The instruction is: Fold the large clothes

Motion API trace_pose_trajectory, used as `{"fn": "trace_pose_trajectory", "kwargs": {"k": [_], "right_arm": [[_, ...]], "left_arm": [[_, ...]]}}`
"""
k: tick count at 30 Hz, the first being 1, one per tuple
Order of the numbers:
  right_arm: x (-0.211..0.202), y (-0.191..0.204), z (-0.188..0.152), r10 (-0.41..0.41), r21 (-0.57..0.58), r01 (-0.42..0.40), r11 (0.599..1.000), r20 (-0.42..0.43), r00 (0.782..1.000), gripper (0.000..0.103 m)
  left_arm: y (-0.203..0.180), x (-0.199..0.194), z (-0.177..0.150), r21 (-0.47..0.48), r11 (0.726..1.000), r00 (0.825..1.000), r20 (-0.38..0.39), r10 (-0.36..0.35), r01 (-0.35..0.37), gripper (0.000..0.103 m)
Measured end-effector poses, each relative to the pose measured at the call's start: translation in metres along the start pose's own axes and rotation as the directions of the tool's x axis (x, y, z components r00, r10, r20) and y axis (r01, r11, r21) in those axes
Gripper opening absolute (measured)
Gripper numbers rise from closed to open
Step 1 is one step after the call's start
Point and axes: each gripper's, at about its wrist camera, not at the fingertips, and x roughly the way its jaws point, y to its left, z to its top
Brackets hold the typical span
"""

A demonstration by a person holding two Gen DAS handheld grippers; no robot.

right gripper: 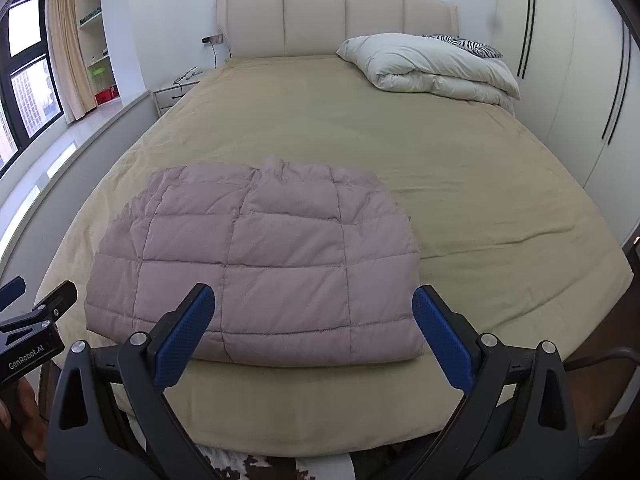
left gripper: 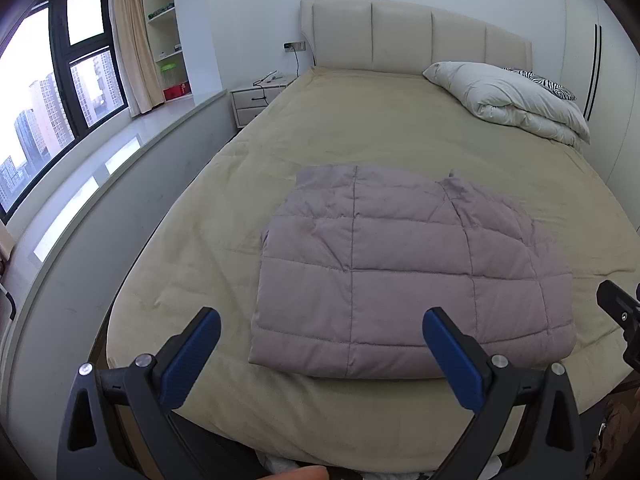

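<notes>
- I saw the quilted jacket lying folded into a compact, roughly rectangular bundle on the bed, near the foot edge, flat on the beige bedspread.
- In the right wrist view the jacket's collar end pointed toward the headboard; its near folded edge lay just short of the mattress edge.
- Left gripper: fingers were spread wide, blue pads facing each other, nothing between them. It hovered above the foot of the bed, apart from the jacket.
- Right gripper: fingers likewise spread wide and empty, hanging over the jacket's near edge without touching it, as far as I could tell.
- Each gripper showed at the edge of the other's view: the right one at the left view's right margin, the left one at the right view's left margin.
- A folded white duvet sat at the far right corner by the headboard, well apart from the jacket, with a zebra-print pillow behind it.
- A nightstand stood left of the bed, near the window.
</notes>
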Motion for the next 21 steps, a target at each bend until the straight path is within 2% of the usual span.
{"fn": "trace_pose_trajectory", "kwargs": {"k": [21], "right_arm": [[0.014, 0.006, 0.003, 0.010, -0.018, -0.011, 1.000, -0.020, 1.000, 0.101]], "left_arm": [[-0.002, 0.007, -0.006, 0.009, 1.000, 1.000, -0.020, -0.006, 0.006, 0.103]]}}
